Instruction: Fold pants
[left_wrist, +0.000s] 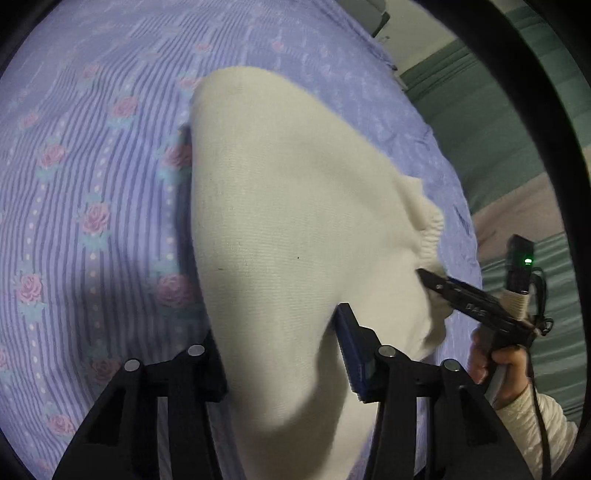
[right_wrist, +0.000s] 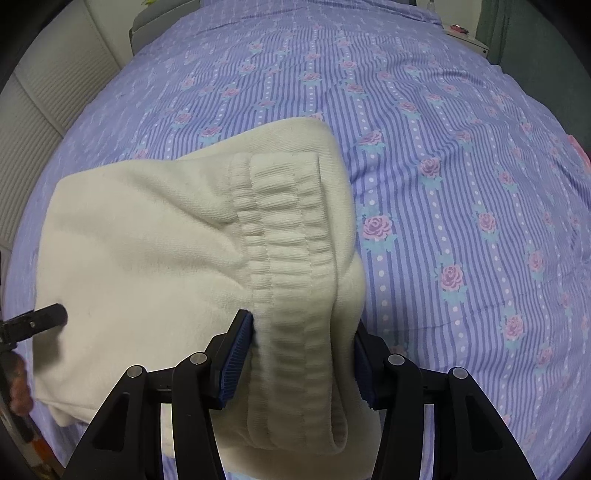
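Cream knit pants (right_wrist: 147, 240) lie folded on a bed cover (right_wrist: 443, 147) of purple stripes and roses. The ribbed elastic waistband (right_wrist: 284, 221) runs down between the blue pads of my right gripper (right_wrist: 303, 350), which is shut on it. In the left wrist view the pants (left_wrist: 295, 203) fill the gap of my left gripper (left_wrist: 282, 354). Its right blue pad (left_wrist: 351, 350) presses the cloth and its left pad is hidden behind the fabric. The right gripper (left_wrist: 428, 278) bites the bunched waistband at the right there, held by a hand (left_wrist: 495, 365). The left gripper's finger (right_wrist: 44, 317) shows at the pants' left edge.
The bed cover (left_wrist: 92, 166) spreads far beyond the pants on all sides. Green fabric (left_wrist: 480, 110) hangs past the bed's edge. A white ribbed panel (right_wrist: 44, 110) stands at the left of the bed, and a small white stand (right_wrist: 465, 37) at the far right corner.
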